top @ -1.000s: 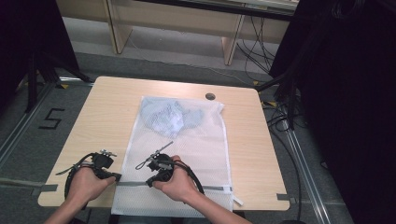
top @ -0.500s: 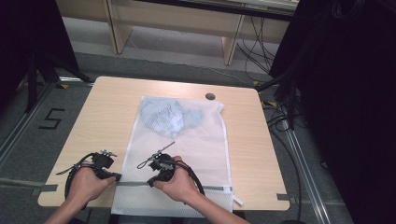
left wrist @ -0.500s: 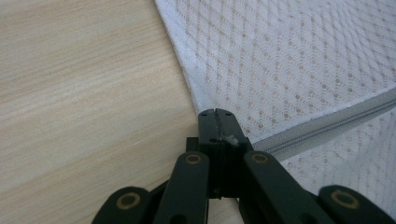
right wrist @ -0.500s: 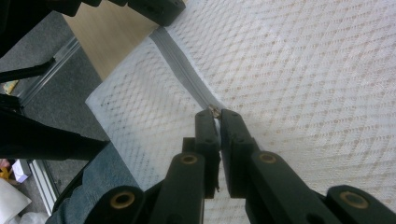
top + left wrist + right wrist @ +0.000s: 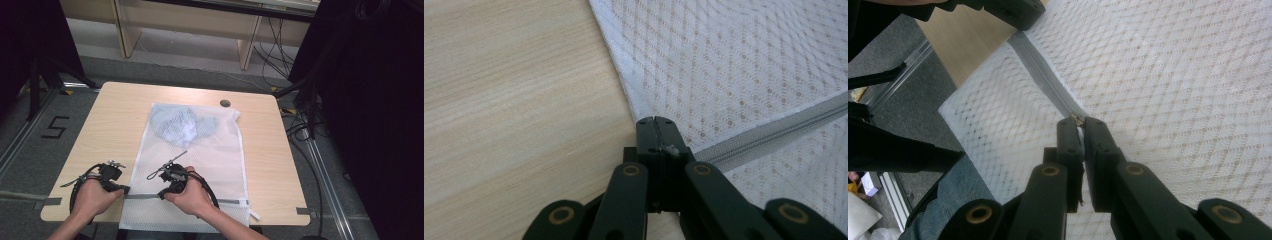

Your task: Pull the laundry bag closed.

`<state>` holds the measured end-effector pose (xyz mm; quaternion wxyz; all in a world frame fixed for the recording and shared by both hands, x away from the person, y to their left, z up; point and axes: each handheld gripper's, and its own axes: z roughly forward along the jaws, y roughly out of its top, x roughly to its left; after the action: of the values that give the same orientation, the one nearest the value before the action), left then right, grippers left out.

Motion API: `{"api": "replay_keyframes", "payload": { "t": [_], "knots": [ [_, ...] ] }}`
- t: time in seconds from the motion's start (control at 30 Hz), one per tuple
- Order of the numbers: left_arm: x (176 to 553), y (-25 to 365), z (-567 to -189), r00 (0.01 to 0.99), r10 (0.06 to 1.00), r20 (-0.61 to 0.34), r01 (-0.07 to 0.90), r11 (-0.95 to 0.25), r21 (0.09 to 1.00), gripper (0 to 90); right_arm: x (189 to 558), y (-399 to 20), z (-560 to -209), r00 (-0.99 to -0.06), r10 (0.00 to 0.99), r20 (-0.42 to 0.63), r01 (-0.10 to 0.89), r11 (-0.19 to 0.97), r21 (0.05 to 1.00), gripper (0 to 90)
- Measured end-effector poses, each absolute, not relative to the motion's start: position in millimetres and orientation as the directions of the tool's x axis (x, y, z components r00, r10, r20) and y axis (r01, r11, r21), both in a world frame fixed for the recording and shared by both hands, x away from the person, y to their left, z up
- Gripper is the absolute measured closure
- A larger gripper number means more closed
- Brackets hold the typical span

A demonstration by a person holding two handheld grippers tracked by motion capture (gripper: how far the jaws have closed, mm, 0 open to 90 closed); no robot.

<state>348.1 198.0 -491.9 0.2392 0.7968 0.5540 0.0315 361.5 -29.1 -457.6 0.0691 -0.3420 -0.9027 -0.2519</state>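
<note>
Along the near edge of the table [image 5: 105,107], the white mesh laundry bag [image 5: 215,165] lies flat with its grey zipper [image 5: 145,196] running crosswise just in front of me. A pale blue garment [image 5: 180,125] sits inside, bunched at the far end.

My left gripper [image 5: 125,190] is clenched on the bag's corner, right where the zipper tape ends at the side seam [image 5: 619,85]; in the left gripper view its jaws stand pressed together with the fabric edge pinched between them. My right gripper [image 5: 1080,122] is clamped on the small metal zipper pull [image 5: 1077,118], whose tip shows between the jaw tips.

Procedure for the step in hand, as I judge it: drawing the slider along the zipper.
1. Anchor the corner firmly with the left gripper and pull lightly away from the slider, so the tape lies taut and straight.
2. Draw the pull parallel to the teeth, low over the mesh, not upward.
3. Travel slowly; loose mesh near the track may snag in the slider.
4. Halt if the pull slips from the jaws and re-grip before continuing.

Pose: both forearms enter from the near side, hands low over the table edge. The left hand [image 5: 92,197] angles inward toward the bag corner; the right hand [image 5: 192,197] rests on the bag, its gripper pointing left along the zipper.
</note>
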Motion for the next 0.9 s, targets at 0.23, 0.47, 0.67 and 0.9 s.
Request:
{"api": "replay_keyframes", "payload": {
  "t": [0.23,0.47,0.67,0.9],
  "knots": [
    [348,198,-492,0.387,0.897,-0.215,0.867,-0.275,0.416,89.9,362,-30,-459,-0.747,0.595,0.298,0.664,0.638,0.389,87.1],
    [348,197,-492,0.387,0.899,-0.207,0.866,-0.277,0.416,89.9,365,-34,-458,-0.745,0.596,0.299,0.666,0.636,0.389,87.1],
    [348,197,-491,0.387,0.898,-0.210,0.867,-0.277,0.414,89.9,364,-37,-458,-0.743,0.600,0.298,0.669,0.639,0.381,87.1],
    [348,197,-492,0.388,0.897,-0.214,0.865,-0.274,0.419,89.9,365,-39,-457,-0.733,0.607,0.309,0.679,0.627,0.381,87.2]
  ]
}}
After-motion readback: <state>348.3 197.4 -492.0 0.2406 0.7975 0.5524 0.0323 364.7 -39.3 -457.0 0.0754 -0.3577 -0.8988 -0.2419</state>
